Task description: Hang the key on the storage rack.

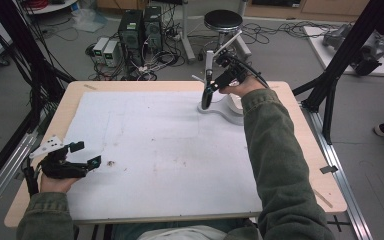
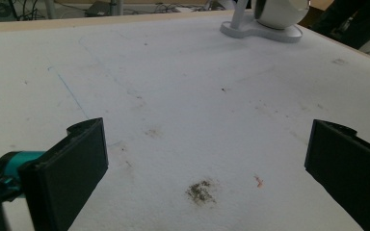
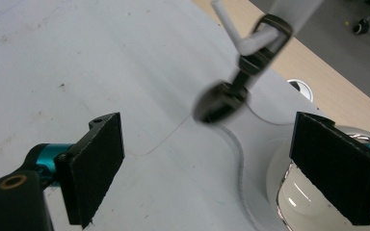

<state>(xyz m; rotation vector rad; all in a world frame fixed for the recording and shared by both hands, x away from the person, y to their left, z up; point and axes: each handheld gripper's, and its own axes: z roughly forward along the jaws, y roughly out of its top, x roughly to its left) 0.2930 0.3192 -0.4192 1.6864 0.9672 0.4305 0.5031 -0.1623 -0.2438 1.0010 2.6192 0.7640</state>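
The item under work is a white desk lamp [image 1: 225,107] standing at the upper centre-right of the high view, on the far part of the white table mat [image 1: 155,150]. It consists of a flat curved base plate, a rounded white globe body at the right end of that plate, and a thin jointed arm [image 1: 209,80] rising from the plate's left end with a dark tip.

Right gripper [image 1: 206,97]: positioned at the lamp, pointing down beside the jointed arm. In the right gripper view its pads stand wide apart with nothing between them; the dark arm joint [image 3: 219,101] lies ahead of the gap, blurred, and the globe body [image 3: 298,202] sits behind the right-hand pad. No contact with either is confirmed.

Left gripper [image 1: 87,156]: at the lower left of the high view, low over the mat, pads spread, nothing held. Its own view shows stained mat and the lamp [image 2: 265,21] at the upper right of the frame.

Handling assessment: the lamp appears to be light moulded plastic, rigid in the base, with a smooth glossy globe likely to slip under flat pads and too broad for them. The jointed arm looks slender and hinged; it will probably swing rather than bear load, and its joints may be the weak point. Recommended hold: the arm's straight white section for repositioning it, or the thin edge of the base plate for shifting the whole lamp.
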